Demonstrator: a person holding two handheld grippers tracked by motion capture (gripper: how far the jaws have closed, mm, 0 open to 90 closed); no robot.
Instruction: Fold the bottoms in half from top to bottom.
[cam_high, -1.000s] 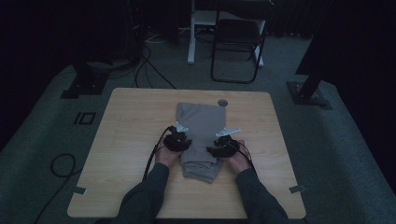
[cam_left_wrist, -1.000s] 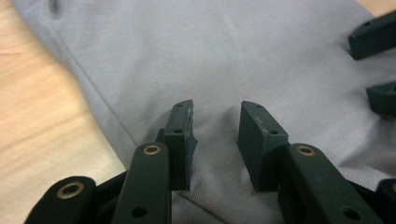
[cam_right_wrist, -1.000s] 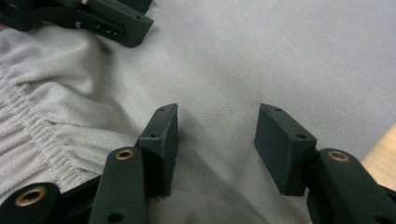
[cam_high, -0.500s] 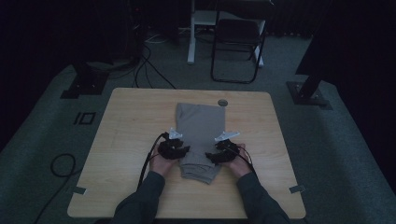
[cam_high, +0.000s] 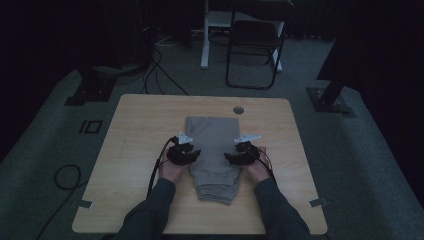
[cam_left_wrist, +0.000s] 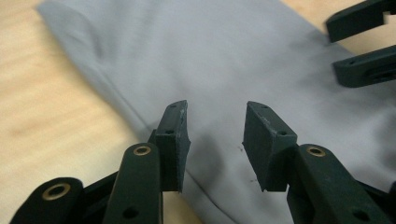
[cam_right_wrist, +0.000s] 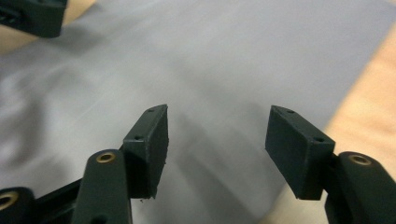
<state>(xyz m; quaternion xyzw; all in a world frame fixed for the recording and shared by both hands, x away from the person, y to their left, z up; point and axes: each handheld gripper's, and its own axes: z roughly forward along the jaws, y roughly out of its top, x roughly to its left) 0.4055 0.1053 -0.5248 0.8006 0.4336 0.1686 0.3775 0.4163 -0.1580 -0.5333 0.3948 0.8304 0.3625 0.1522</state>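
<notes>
A folded grey garment (cam_high: 212, 150) lies lengthwise down the middle of the wooden table (cam_high: 130, 130). My left gripper (cam_high: 194, 154) sits at the cloth's left edge, jaws pointing inward. In the left gripper view it (cam_left_wrist: 216, 135) is open, hovering just over the grey garment (cam_left_wrist: 224, 65) near its folded left edge, nothing between the pads. My right gripper (cam_high: 229, 158) is at the cloth's right edge, facing the left one. In the right gripper view it (cam_right_wrist: 217, 142) stands open wide over the grey garment (cam_right_wrist: 224, 60), close to its right edge. Each gripper view catches the other gripper's jaws in an upper corner.
A small round grommet (cam_high: 238, 109) sits in the table just beyond the garment's far end. A black folding chair (cam_high: 255, 45) and a white desk leg (cam_high: 205, 35) stand behind the table. Cables (cam_high: 160, 60) and stand bases (cam_high: 90, 85) lie on the floor around it.
Both grippers have drawn back toward the person along the garment's sides, from its middle to nearer its front half, and turned their jaws inward over the cloth.
</notes>
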